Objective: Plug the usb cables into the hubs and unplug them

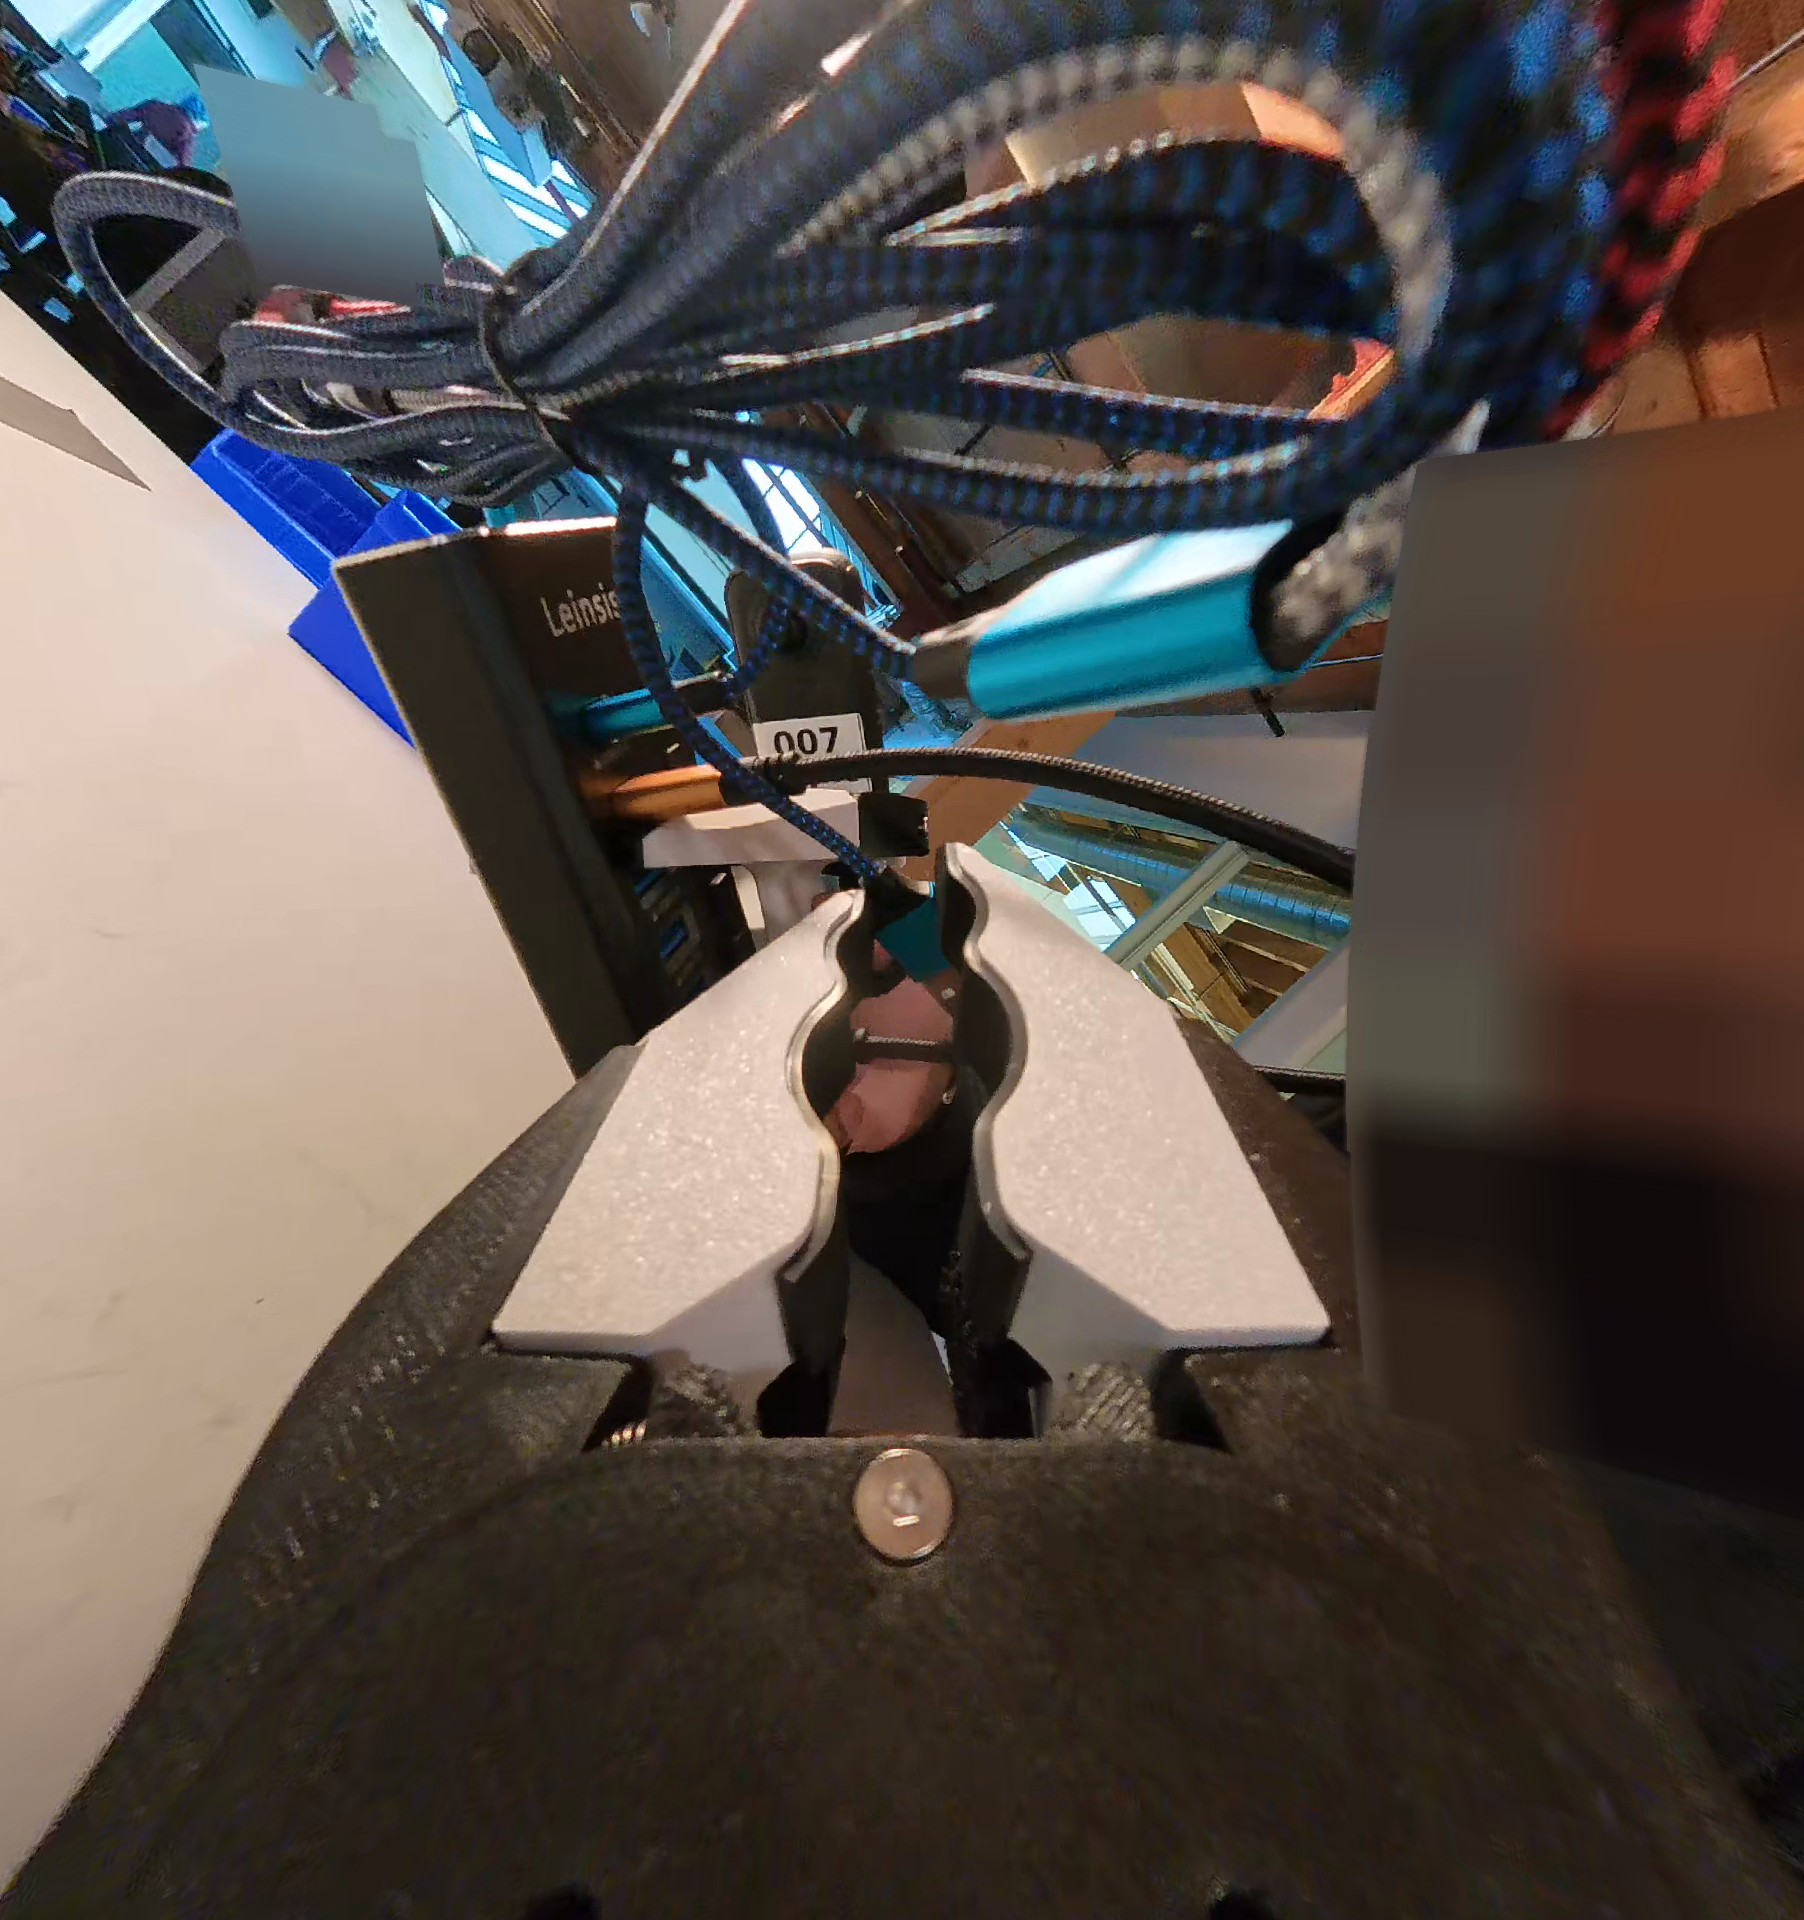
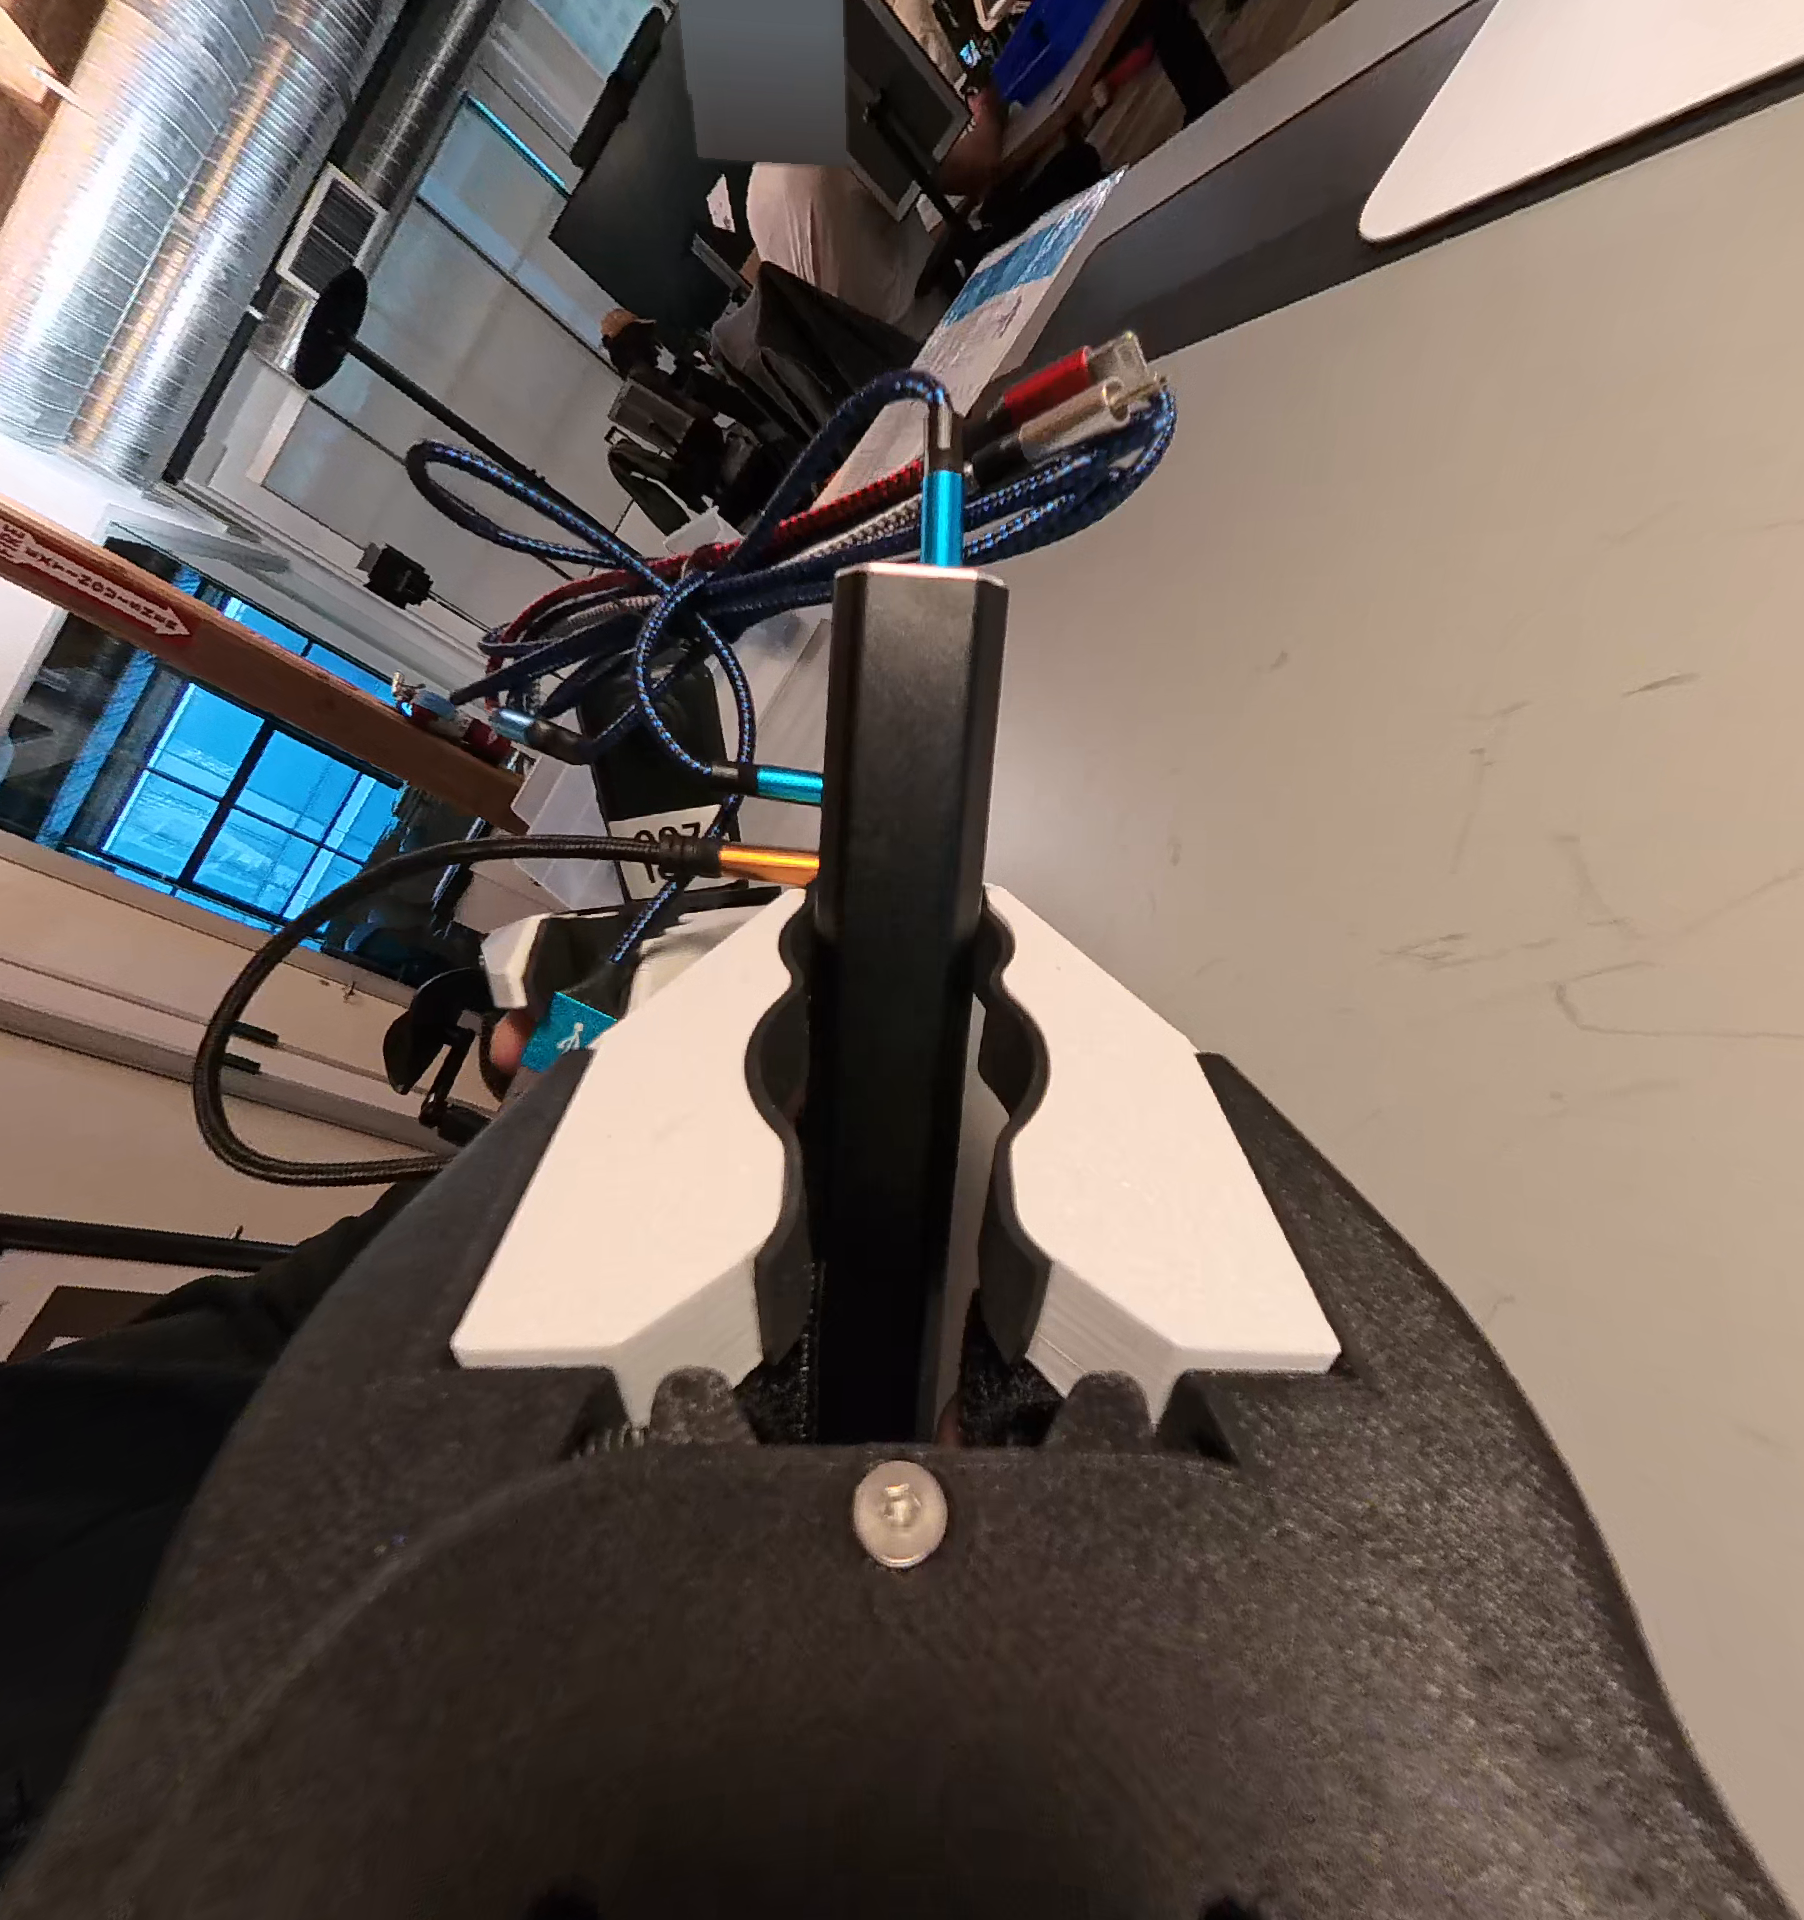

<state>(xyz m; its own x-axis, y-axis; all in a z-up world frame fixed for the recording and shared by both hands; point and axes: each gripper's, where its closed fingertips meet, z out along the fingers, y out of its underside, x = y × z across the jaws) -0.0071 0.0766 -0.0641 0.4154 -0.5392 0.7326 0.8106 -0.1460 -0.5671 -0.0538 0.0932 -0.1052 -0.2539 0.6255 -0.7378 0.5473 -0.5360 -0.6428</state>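
Observation:
My right gripper (image 2: 893, 909) is shut on a long black USB hub (image 2: 908, 748), which runs forward between its white fingers (image 2: 1116, 1122). A teal plug (image 2: 789, 781) and an orange plug (image 2: 768, 862) with a black cable sit in the hub's left side, and another teal plug (image 2: 945, 514) is at its far end. My left gripper (image 1: 903, 904) is shut on a small teal USB plug (image 1: 913, 940) of a blue-black braided cable (image 1: 690, 665), just right of the hub (image 1: 503, 748). It also shows in the right wrist view (image 2: 555, 987).
A tied bundle of braided cables (image 1: 877, 343) hangs close over the left gripper, with a loose teal connector (image 1: 1116, 634). In the right wrist view the bundle (image 2: 773, 561) lies near the white table (image 2: 1397, 831), with red and silver connectors (image 2: 1064, 384). Blue bins (image 1: 295, 499) stand beyond.

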